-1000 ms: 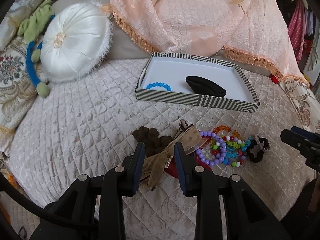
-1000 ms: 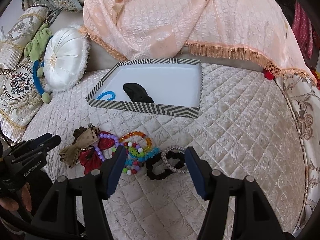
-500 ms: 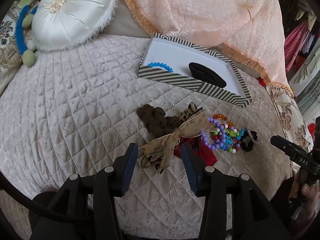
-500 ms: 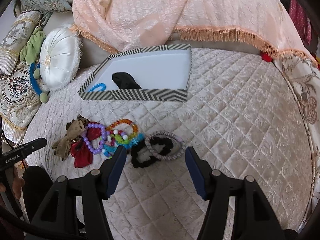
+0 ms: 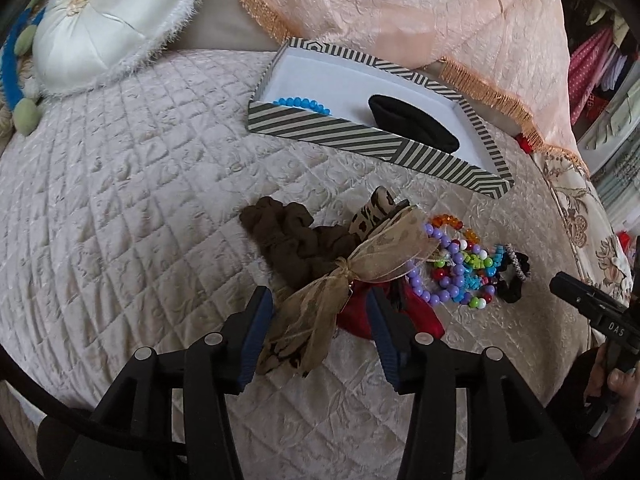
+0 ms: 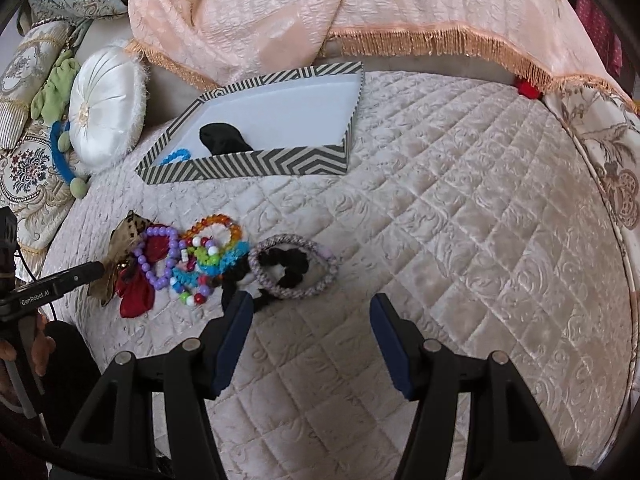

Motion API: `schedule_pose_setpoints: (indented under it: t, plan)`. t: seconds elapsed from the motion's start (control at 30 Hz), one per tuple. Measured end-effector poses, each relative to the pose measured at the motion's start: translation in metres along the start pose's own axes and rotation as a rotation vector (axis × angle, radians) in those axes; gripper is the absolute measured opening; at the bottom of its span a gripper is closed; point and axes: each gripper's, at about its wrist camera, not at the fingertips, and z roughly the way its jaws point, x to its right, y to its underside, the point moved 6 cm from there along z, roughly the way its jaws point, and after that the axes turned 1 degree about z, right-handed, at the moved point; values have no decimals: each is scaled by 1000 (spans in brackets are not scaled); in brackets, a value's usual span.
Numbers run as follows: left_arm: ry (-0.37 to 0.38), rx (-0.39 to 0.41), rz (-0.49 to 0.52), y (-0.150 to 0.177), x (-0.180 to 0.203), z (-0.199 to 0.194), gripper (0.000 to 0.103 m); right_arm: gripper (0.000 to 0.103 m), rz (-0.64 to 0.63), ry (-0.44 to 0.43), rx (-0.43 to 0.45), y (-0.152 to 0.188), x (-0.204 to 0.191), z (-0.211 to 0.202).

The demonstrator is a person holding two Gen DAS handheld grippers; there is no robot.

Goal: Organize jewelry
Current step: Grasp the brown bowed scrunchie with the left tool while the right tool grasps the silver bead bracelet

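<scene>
**Both claws wide over the jewelry pile**

Left claw (image 5: 320,320) is opening, its blue-padded fingers (image 5: 256,320) standing either side of the sheer beige ribbon bow with leopard-print tails (image 5: 320,300) without pressing on it. Right claw (image 6: 310,332) is wide with only bare quilt between its fingers, just short of the grey-lilac braided hair band (image 6: 296,264) that lies over a black scrunchie (image 6: 284,266).

Readable writing: "GenRobot.AI" on the left claw's finger in the right wrist view (image 6: 36,300); "DAS" on the right claw's body in the left wrist view (image 5: 614,326).

On the cream quilted bed (image 6: 440,220) the loose pile holds one brown scrunchie (image 5: 292,240), one red fabric bow (image 6: 138,292), one purple bead bracelet (image 6: 160,256), one orange bead bracelet (image 6: 216,226), and tangled green, turquoise and mixed-colour beads too knotted to count. Beyond the pile sits one black-and-white striped tray (image 5: 360,140) with a white floor, holding two things: one blue bead bracelet (image 5: 302,103) and one black fabric band (image 5: 412,122).

One white round satin cushion (image 5: 108,20) and one peach fringed throw (image 6: 360,8) lie behind the tray.
</scene>
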Motion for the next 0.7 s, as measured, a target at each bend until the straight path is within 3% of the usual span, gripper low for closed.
schedule_pose_setpoints:
  t: [0.1, 0.43, 0.7]
  plan:
    - [-9, -12, 12, -1, 2, 6, 25, 60, -40, 10, 9, -7, -4, 3]
    - [-1, -33, 1, -3, 1, 19, 25, 28, -211, -56, -28, -7, -48, 17]
    - [3, -46, -17, -5, -3, 25, 24, 16, -236, -24, -76, -12, -52, 48]
